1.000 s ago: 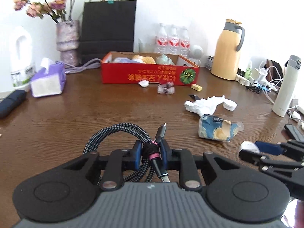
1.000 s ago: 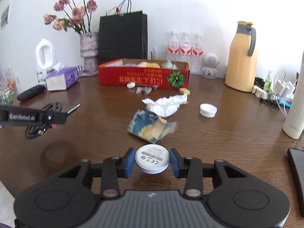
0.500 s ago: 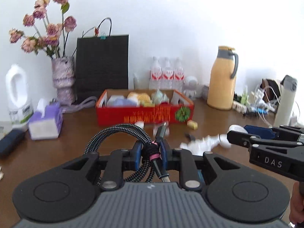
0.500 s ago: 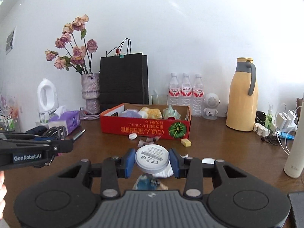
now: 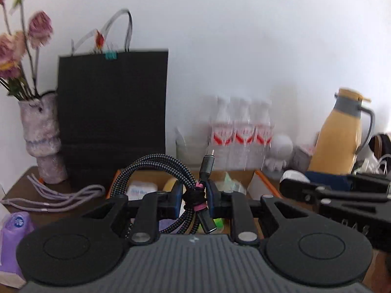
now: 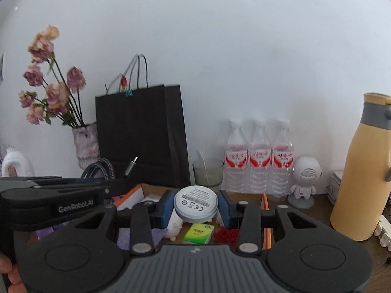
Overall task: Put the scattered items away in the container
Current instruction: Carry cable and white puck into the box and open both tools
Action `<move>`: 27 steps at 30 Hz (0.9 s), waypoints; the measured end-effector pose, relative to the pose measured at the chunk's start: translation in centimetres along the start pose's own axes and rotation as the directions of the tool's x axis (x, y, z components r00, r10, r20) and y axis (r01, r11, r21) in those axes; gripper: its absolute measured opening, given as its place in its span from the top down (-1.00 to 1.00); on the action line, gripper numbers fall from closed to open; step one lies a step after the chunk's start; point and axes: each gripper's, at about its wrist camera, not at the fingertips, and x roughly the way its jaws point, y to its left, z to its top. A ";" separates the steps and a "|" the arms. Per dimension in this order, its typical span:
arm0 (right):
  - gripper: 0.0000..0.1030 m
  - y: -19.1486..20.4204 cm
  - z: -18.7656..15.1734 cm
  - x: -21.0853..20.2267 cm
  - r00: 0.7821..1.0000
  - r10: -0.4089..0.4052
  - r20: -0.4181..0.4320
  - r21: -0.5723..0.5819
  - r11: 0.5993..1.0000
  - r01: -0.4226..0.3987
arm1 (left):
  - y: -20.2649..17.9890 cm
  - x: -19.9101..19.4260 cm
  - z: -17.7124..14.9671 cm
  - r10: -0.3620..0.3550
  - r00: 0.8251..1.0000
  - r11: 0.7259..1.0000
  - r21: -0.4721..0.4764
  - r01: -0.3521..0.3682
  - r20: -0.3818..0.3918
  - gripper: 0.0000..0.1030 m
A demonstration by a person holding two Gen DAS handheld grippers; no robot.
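Left claw (image 5: 194, 201) pinching a coiled braided cable (image 5: 168, 168) at frame centre, loop arching to the upper left of the pads, plug pointing up. Right claw (image 6: 195, 206) clamped on a round white disc (image 6: 196, 204), label side facing the camera, at frame centre. Both carried over the open cardboard box (image 6: 265, 210), its contents showing just below the pads: a green packet (image 6: 198, 232) and a red crumpled bit (image 6: 226, 235). Black bag (image 6: 141, 136), three water bottles (image 6: 259, 156) and yellow jug (image 6: 364, 171) standing behind on the desk (image 6: 325, 210).

Compared with a second ago: claws then low over the bare desk with scattered litter ahead and the box far off; now raised and brought up to the box, grips unchanged.
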 end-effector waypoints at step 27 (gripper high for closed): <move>-0.31 -2.8 2.4 14.9 0.763 -0.146 -0.630 -0.051 0.988 0.147 | 5.7 9.3 3.4 -0.031 0.858 0.999 -0.030 0.019 -0.513 0.07</move>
